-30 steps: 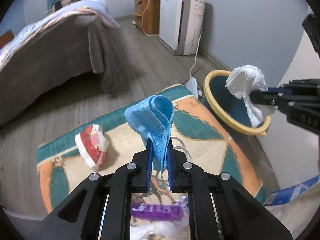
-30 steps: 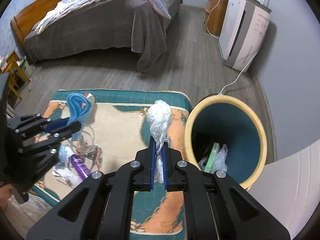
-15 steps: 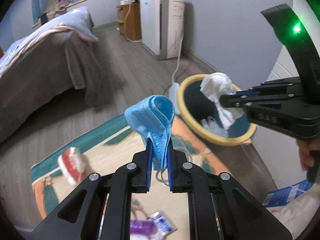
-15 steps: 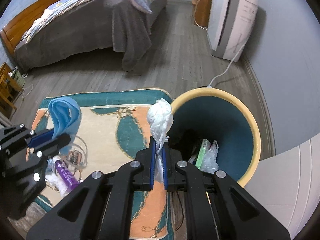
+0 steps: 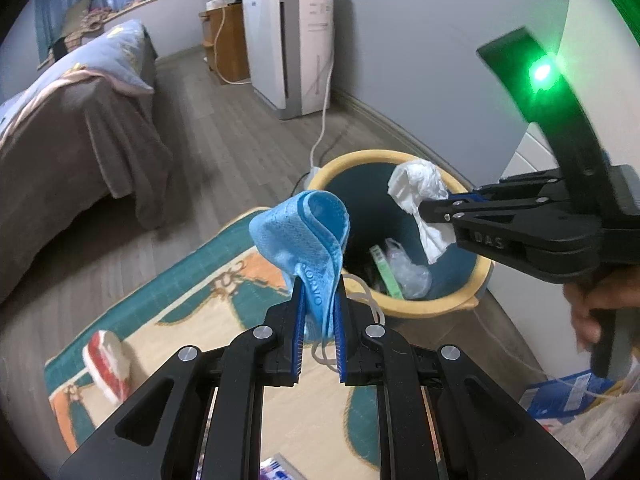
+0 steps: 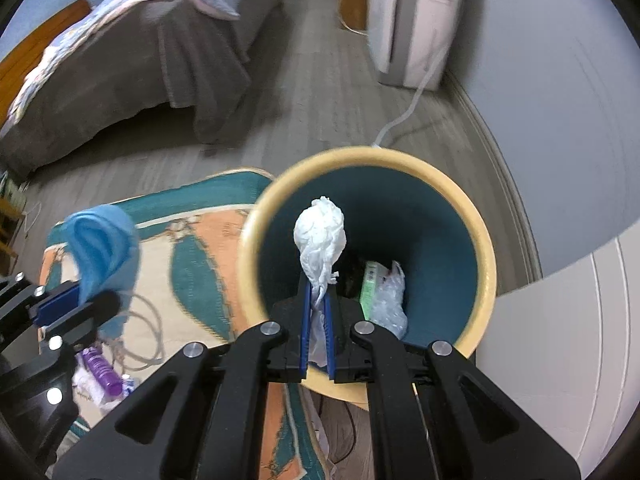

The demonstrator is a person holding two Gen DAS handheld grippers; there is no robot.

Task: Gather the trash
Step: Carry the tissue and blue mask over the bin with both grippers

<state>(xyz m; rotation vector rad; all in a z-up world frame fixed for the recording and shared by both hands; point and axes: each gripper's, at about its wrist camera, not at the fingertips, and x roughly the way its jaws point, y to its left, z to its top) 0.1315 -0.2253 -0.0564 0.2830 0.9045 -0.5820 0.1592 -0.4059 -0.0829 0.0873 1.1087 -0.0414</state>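
Note:
My left gripper (image 5: 318, 292) is shut on a blue face mask (image 5: 304, 232) and holds it in the air just left of the trash bin (image 5: 436, 308). My right gripper (image 6: 316, 292) is shut on a crumpled white tissue (image 6: 320, 240) and holds it right over the open bin (image 6: 486, 248). The bin has a yellow rim and a teal inside, with a green packet (image 6: 370, 284) and clear plastic (image 6: 388, 304) at the bottom. The right gripper with the tissue (image 5: 420, 196) shows in the left wrist view; the left one with the mask (image 6: 102, 248) shows in the right wrist view.
A patterned rug (image 5: 192, 304) lies left of the bin with a red and white wrapper (image 5: 106, 360), a purple bottle (image 6: 102, 372) and white cord loops (image 6: 148, 336) on it. A bed (image 5: 72, 136) stands at the left, a white appliance (image 5: 292, 44) with a cable by the wall.
Both grippers have moved toward the bin. The tissue has gone from beside the rim to over the opening, and the mask has come close to the bin's left side.

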